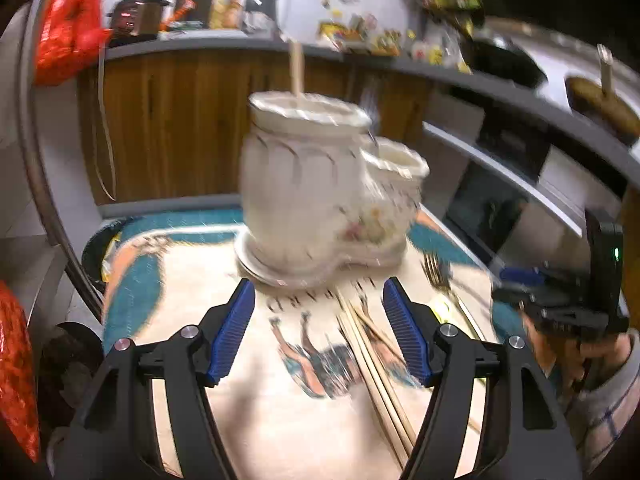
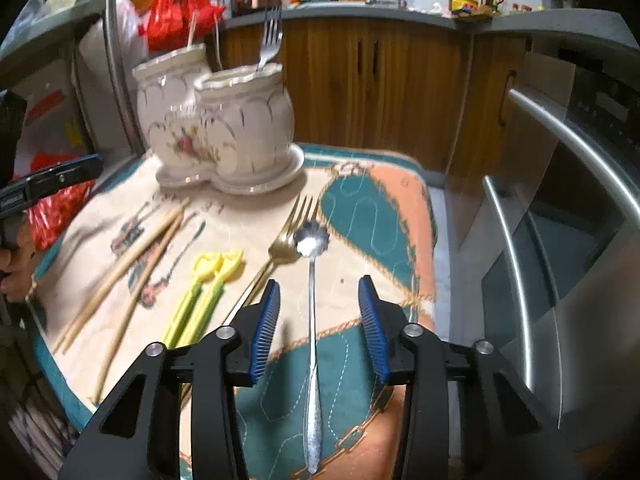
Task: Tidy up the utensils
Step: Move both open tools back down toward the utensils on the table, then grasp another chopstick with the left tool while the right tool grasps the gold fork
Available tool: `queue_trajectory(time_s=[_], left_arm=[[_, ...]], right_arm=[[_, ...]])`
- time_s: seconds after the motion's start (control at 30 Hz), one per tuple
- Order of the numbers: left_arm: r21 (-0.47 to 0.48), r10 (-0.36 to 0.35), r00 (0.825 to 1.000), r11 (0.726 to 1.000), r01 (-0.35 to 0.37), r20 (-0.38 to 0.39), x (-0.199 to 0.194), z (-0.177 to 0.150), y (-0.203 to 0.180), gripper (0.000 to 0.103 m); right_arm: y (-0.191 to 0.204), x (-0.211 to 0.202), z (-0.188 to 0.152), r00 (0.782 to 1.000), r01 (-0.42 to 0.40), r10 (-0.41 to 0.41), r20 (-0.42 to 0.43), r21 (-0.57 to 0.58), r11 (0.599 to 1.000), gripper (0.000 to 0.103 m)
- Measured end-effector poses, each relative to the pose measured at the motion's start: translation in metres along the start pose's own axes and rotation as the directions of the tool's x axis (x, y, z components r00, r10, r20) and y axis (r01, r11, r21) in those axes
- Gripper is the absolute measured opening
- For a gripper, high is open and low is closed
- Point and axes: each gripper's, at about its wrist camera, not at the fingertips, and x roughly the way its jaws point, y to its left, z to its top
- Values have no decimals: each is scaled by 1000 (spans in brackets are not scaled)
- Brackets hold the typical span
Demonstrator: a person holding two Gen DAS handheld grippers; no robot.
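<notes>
Ribbed ceramic holder (image 2: 218, 120), flower-bowled steel spoon (image 2: 311, 320).

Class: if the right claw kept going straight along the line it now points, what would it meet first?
Most likely the silver spoon, whose handle lies on the cloth between the open right claw fingers. Depth is unclear, so it might touch the cloth beside it.

Silver spoon (image 2: 311, 320), gold fork (image 2: 286, 236), chopsticks (image 2: 132, 264) lie flat before white holder (image 2: 224, 128).

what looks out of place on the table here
Most utensils lie loose on the cloth, not in the holder: chopsticks, gold fork, spoon, yellow-green pieces. Nothing looks spilled or broken.
</notes>
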Motion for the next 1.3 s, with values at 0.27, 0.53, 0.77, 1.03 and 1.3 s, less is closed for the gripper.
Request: queue_trajectory(time_s=[0.27,0.53,0.77,1.03,1.3], left_arm=[[90,-24,993,995,34,-114,22,-12,-21,59],[77,-20,982,996,35,-186,30,-16,-10,54],[120,-49,972,990,78,-229,35,-22,-21,52],[88,-59,963,993,85,-264,46,-25,-15,34],[95,-72,957,990,102,-281,48,-30,-18,34]], right_arm=[[7,20,6,997,-4,1,-74,-37,999,35],[10,21,22,991,-112,116,-74,49,992,35],[27,41,21,983,-116,117,-144,10,993,15],[33,37,21,973,-147,133,-188,-64,987,14],[32,38,20,970,-132,111,-215,-88,987,13]])
